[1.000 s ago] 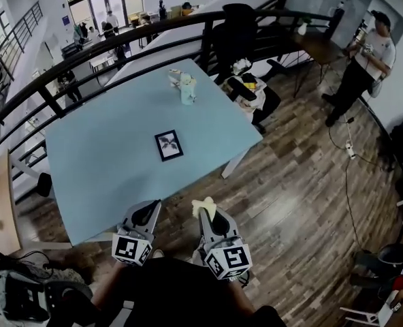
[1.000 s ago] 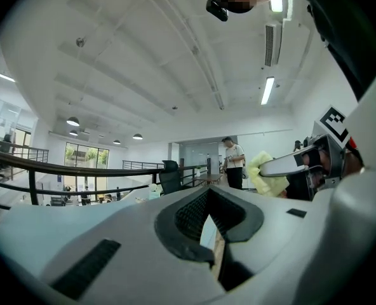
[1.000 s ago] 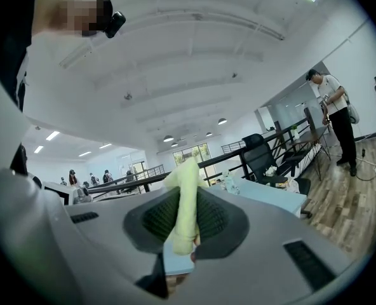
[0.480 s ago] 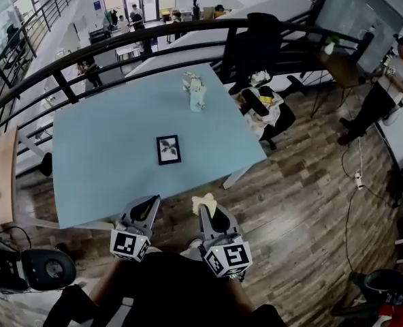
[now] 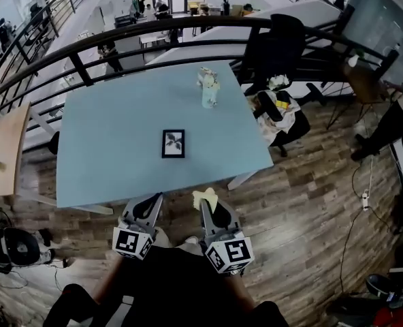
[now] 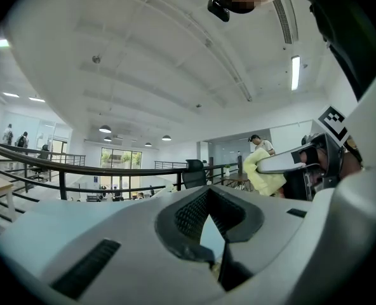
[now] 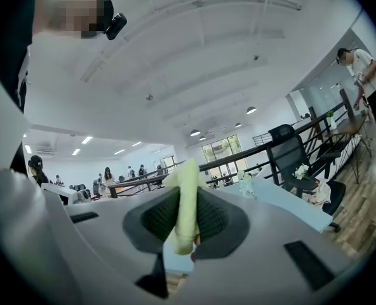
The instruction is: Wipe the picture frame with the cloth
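**A:** Right, where's the frame [image 5: 173,144]?

**B:** Lying flat near the middle of the blue table [image 5: 99,148]. It has a dark border and nothing is touching it. Beyond it, towards the far edge, stands a vase [image 5: 209,91] with pale flowers.

**A:** And the grippers?

**B:** Both are on this side of the table's near edge, over the wood floor [image 5: 310,203], well apart from the frame. They sit side by side.

**A:** Who has the cloth?

**B:** The right gripper [image 5: 208,207]. A yellow cloth [image 5: 205,197] is pinched between its jaws, bunched up and poking out past the tips. Its own view shows it plainly: the right gripper [image 7: 187,216] is clamped on the cloth [image 7: 187,186], which runs as a folded strip between the pads.

**A:** The left one?

**B:** The left gripper [image 5: 149,206] carries nothing. In its own view the left gripper [image 6: 208,202] has its jaws drawn together, with only a sliver of table showing behind them. Off to its right is the yellow cloth [image 6: 264,170] again.

**A:** Anything behind?

**B:** A dark railing [image 5: 188,26] curves past the table's far side.
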### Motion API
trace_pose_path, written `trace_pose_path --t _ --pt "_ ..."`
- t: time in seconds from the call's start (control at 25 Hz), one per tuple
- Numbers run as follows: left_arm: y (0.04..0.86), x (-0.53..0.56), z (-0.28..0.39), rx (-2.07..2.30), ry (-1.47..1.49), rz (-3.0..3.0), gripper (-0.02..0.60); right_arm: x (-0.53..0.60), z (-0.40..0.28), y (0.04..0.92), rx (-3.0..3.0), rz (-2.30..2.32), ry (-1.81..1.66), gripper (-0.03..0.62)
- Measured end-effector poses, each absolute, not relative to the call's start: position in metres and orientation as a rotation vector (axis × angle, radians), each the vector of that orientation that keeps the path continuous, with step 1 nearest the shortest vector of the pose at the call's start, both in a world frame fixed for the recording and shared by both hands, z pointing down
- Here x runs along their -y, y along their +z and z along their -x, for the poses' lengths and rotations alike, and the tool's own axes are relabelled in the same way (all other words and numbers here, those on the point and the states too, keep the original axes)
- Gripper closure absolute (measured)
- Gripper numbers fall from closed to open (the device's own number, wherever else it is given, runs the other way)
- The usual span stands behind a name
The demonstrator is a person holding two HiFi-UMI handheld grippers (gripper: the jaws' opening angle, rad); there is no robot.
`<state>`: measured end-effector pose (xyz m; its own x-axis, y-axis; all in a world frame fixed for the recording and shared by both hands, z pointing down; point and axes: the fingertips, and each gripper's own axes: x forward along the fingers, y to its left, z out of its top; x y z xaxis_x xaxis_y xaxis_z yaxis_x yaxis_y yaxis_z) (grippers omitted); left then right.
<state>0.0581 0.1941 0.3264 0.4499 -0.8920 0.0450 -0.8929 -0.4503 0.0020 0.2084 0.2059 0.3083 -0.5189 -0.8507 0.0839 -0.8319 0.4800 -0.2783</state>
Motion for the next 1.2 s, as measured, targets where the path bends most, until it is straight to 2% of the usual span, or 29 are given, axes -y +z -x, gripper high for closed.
trace_pose_path --t 0.84,1.2 --pt "0.338 -0.129 -0.079 1.570 0.058 -2.671 0.584 -0.156 -0.233 0.319 -2.603 1.591 -0.481 0.536" --pt "0.341 -0.068 -0.064 1.535 0.046 -2.673 0.584 -0.101 -0.212 0.317 -2.622 1.602 -0.485 0.536"
